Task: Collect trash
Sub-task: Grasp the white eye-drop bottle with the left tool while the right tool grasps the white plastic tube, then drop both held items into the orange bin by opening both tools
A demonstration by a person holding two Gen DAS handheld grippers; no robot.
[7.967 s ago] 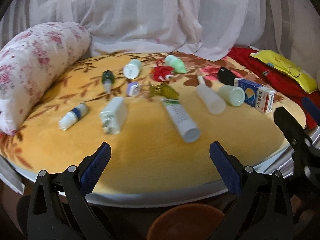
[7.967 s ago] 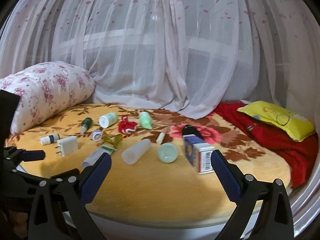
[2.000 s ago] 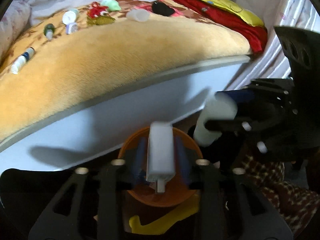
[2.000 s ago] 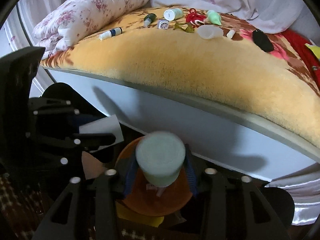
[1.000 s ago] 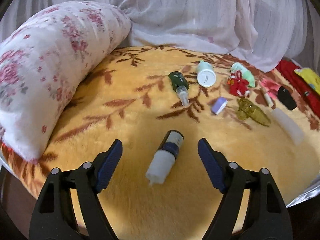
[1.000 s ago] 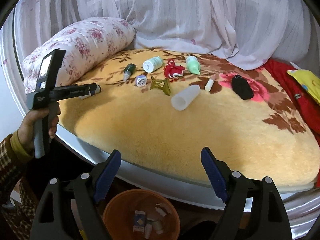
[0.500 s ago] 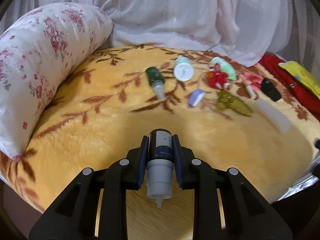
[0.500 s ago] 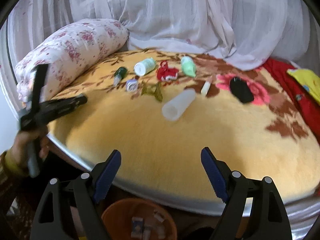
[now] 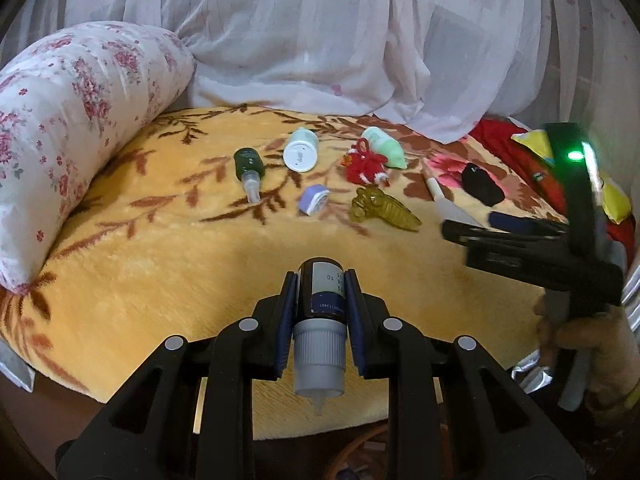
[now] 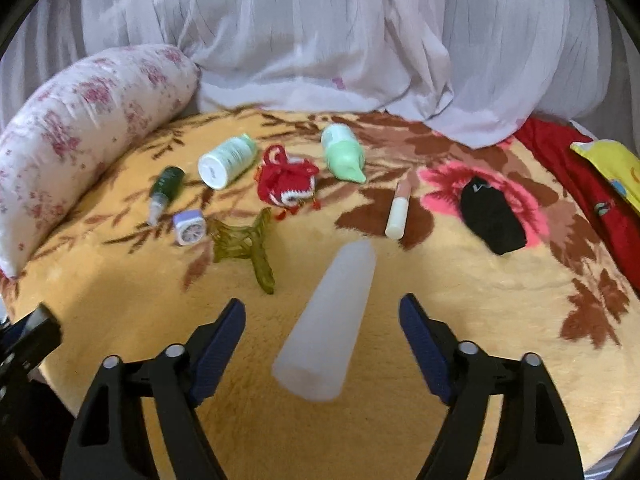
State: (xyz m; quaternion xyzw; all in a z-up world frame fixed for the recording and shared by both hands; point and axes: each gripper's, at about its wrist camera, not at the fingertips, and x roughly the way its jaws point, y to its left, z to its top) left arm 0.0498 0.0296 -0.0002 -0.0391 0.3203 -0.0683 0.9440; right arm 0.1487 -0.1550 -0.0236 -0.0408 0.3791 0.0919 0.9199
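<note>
Claws at work on a cluttered bed, one loaded and one lined up for the next pick.

Left claw [image 9: 320, 320] grips a small dropper bottle [image 9: 321, 322] across its body, nozzle toward the camera, lifted off the yellow blanket [image 9: 160, 272], probably bound for the orange bin [image 9: 360, 456] glimpsed below the near edge. Right claw [image 10: 322, 340] hangs wide open astride a frosted plastic tube [image 10: 332, 320] lying lengthwise, evidently set to close on it. More litter lies farther back.
</note>
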